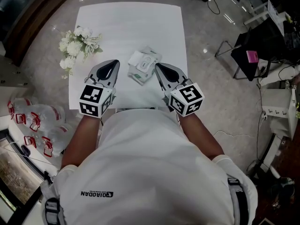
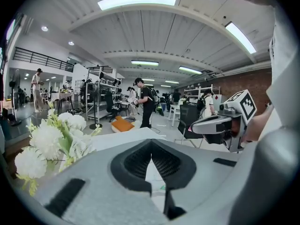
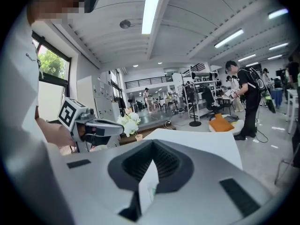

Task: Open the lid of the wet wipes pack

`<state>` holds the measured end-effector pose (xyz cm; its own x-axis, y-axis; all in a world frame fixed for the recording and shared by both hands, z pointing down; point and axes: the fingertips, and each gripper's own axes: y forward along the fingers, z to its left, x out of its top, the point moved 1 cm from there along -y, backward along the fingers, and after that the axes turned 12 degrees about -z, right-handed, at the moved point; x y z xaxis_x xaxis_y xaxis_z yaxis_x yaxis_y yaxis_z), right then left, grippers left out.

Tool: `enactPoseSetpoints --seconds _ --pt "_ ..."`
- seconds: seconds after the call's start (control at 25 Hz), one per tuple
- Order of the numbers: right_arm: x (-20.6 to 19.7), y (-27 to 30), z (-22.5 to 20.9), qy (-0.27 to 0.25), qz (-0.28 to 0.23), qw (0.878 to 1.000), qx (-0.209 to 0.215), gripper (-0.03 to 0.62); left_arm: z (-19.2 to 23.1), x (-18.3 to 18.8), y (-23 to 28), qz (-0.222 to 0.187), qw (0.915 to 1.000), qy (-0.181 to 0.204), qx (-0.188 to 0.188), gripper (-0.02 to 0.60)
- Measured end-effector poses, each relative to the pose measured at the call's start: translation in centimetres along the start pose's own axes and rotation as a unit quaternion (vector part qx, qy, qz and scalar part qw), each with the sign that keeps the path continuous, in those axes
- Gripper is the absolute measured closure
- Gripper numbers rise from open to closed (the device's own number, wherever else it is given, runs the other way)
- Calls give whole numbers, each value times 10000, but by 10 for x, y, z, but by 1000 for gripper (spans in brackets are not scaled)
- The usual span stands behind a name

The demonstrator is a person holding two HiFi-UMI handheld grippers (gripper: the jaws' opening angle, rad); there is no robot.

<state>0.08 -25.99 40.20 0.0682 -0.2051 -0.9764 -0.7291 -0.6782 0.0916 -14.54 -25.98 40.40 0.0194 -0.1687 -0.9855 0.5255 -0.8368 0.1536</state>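
The wet wipes pack [image 1: 143, 64], white with green print, lies on the white table [image 1: 126, 22] between my two grippers, with its lid down. My left gripper [image 1: 116, 63] is shut and empty, its tip a little left of the pack. My right gripper [image 1: 157, 66] is also shut, its tip close against the pack's right edge. In the left gripper view the jaws [image 2: 151, 153] meet at the tip and a strip of the pack shows through the gap below. In the right gripper view the jaws [image 3: 152, 159] meet the same way, with the pack [image 3: 147, 191] showing white behind them.
A bunch of white flowers [image 1: 77, 46] stands at the table's left edge, beside my left gripper. Plastic bags [image 1: 37, 123] lie on the floor at the left. A black chair and desks [image 1: 262, 46] stand to the right. People walk in the workshop behind [image 2: 146, 100].
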Motion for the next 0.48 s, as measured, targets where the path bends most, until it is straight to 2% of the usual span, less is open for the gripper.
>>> enactPoseSetpoints --seconds 0.48 --pt "-3 4 -1 23 20 10000 14 589 -3 -1 4 56 9999 20 -83 572"
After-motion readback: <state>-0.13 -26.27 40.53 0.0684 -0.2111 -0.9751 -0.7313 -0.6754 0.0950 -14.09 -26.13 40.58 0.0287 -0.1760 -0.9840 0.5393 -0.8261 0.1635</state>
